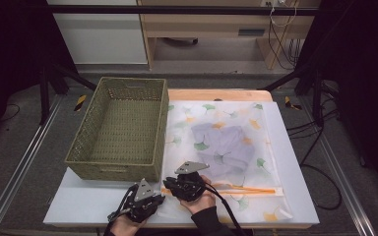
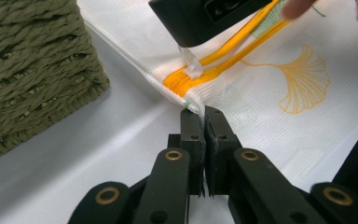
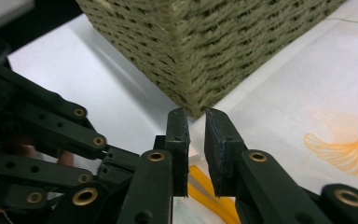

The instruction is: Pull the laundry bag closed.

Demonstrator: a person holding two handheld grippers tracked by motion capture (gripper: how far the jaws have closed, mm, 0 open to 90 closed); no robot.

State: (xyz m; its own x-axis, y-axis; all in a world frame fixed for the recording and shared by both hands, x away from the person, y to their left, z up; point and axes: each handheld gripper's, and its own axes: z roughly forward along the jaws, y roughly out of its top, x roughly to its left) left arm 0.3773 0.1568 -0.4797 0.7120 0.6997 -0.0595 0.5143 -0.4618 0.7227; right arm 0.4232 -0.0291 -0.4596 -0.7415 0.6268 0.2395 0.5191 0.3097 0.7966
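On the white table (image 1: 88, 199), my left gripper (image 2: 204, 122) lies low, pinching the mesh laundry bag's (image 2: 261, 98) corner. At its two o'clock, my right gripper (image 3: 196, 122) angles down over the orange zipper (image 3: 205, 189), jaws slightly apart, gripping nothing.

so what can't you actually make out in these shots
- Zipper pull: left claw view, top half covered by the right claw.
- Garment inside the mesh bag: high view, blurred by the fabric.
- Basket: right claw view, cut off by the top edge.
- Left claw: pinches the bag edge.
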